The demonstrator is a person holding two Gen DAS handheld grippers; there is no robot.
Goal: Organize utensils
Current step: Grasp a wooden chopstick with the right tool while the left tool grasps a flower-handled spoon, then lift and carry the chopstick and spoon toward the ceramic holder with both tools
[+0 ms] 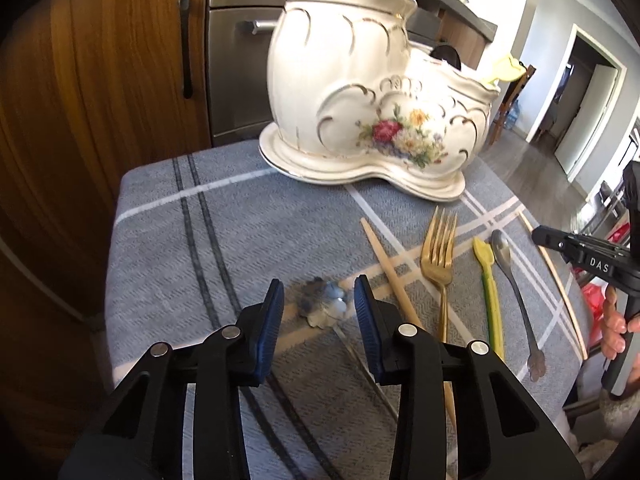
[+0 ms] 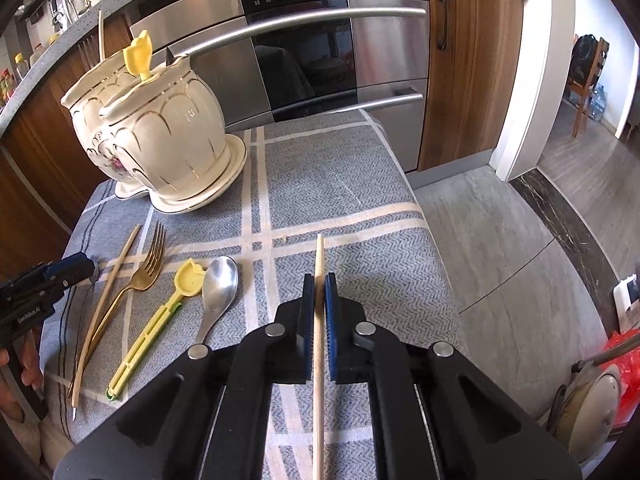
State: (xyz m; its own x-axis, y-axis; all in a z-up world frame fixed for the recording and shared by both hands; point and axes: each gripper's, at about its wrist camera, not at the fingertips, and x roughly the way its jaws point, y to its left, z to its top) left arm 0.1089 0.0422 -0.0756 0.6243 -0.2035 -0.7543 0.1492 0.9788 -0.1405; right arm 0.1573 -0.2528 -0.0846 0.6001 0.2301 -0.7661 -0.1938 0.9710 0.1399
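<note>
Right gripper (image 2: pixel 319 280) is clamped on a wooden chopstick (image 2: pixel 319 320), low centre of the right wrist frame; the stick runs lengthwise between the blue pads, tip poking out ahead over the grey plaid cloth (image 2: pixel 340 184). Left gripper (image 1: pixel 318 300) is spread wide, nothing between the pads, straddling a blurred silver spoon (image 1: pixel 326 304) at lower centre of the left wrist frame.

Handling, my read: the chopstick is light, stiff and thin, so it could pivot in the pads. Grip looks mid-shaft or a bit forward, fine for dropping it tip-down. The spoon lies flat on cloth, metal and slick; the thin handle looks better to pinch than the bowl. Ceramic holder (image 1: pixel 376 92) is heavy and fragile, so don't knock the rim.

Remaining on the cloth, centre right of the left frame: second chopstick (image 1: pixel 394 280), gold fork (image 1: pixel 439 256), yellow plastic utensil (image 1: pixel 490 300), second spoon (image 1: pixel 512 280).

View differences:
- Only the right wrist view shows the clamp on the held chopstick; in the left view the right gripper is cut off at the right edge, jaws unreadable.
- Only the left view shows the floral side of the holder and the spoon under the left gripper; the right view hides that spoon.
- Both show a yellow utensil already standing in the holder.
</note>
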